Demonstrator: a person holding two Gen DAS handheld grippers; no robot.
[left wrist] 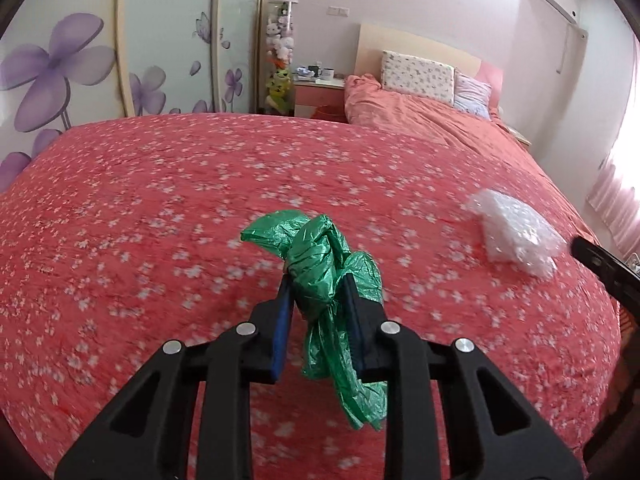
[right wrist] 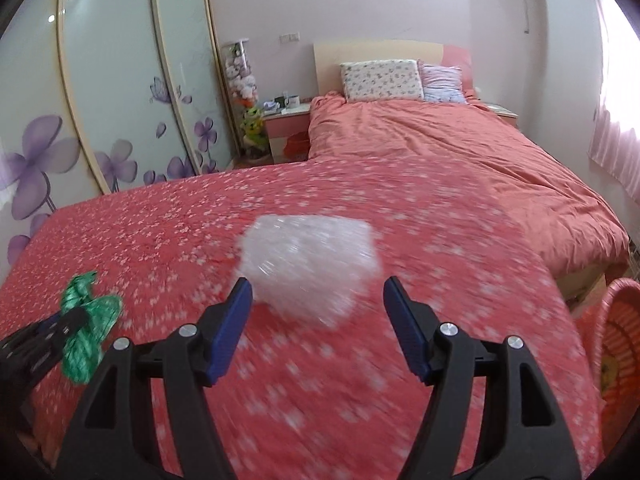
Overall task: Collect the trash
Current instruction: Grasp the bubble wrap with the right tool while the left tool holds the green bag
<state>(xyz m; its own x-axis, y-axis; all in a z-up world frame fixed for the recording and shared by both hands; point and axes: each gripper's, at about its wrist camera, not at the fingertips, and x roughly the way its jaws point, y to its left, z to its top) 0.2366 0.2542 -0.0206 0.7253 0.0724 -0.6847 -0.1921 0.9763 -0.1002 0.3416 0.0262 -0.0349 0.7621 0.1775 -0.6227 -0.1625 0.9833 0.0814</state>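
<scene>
My left gripper (left wrist: 316,280) is clamping a crumpled green plastic bag (left wrist: 324,264) between its blue pads, with the bag bunching up above the fingertips and a loose tail hanging down below them. I am holding it above the red flowered bedspread (left wrist: 140,208). My right gripper (right wrist: 318,290) is standing with its jaws wide apart and nothing between them, pointing down at a wad of clear bubble wrap (right wrist: 308,256) that is lying on the bedspread just ahead of the fingertips; I cannot tell whether the left pad is touching it. In the right wrist view the green bag is showing low at the left, well apart from the bubble wrap. A pink woven basket (right wrist: 616,340) is sitting off the right edge of the bed. Beyond the bedspread a plain orange quilt (right wrist: 460,152) is covering the bed up to two pillows (right wrist: 380,80) at the headboard.
</scene>
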